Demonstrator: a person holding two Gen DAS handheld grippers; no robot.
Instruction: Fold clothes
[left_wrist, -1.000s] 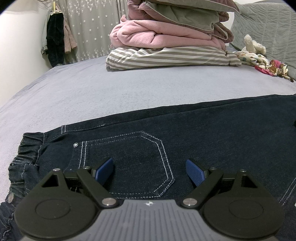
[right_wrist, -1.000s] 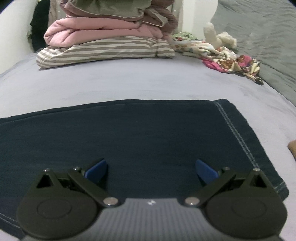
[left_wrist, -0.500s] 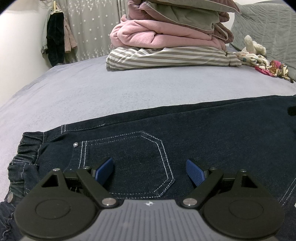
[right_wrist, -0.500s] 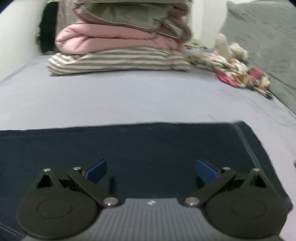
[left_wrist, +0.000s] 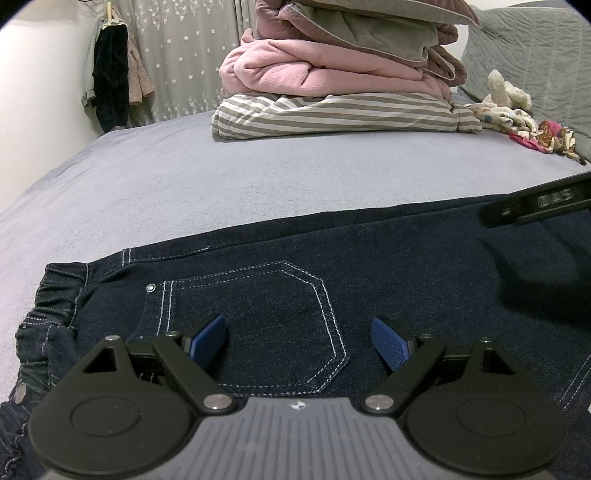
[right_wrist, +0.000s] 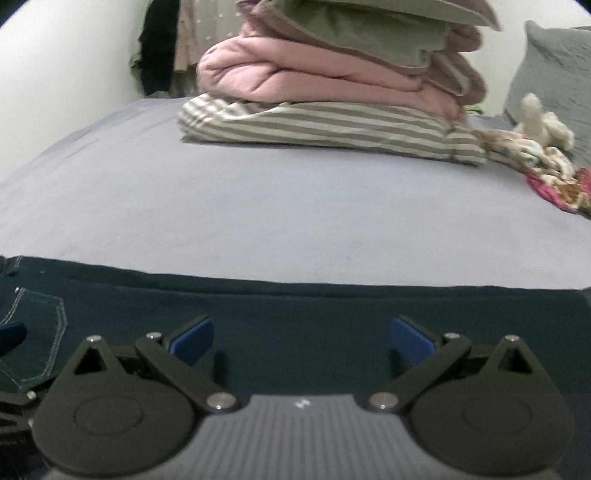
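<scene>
Dark blue jeans (left_wrist: 406, 258) lie flat across the grey bed, waistband (left_wrist: 55, 295) at the left. My left gripper (left_wrist: 299, 341) hovers open over the back pocket (left_wrist: 266, 314), nothing between its blue pads. In the right wrist view the jeans (right_wrist: 314, 317) fill the lower part, the pocket (right_wrist: 33, 332) at the left edge. My right gripper (right_wrist: 301, 338) stands open above the leg, holding nothing. A black part of the right gripper (left_wrist: 543, 205) shows at the right edge of the left wrist view.
A stack of folded bedding (left_wrist: 332, 74), striped at the bottom and pink above, sits at the back of the bed. Patterned clothes (left_wrist: 532, 129) and a plush toy (left_wrist: 506, 88) lie at the back right. Garments hang (left_wrist: 110, 74) by the curtain at the left.
My right gripper has moved left along the jeans leg, from the hem toward the pocket, and now enters the left wrist view. The left gripper has stayed in place.
</scene>
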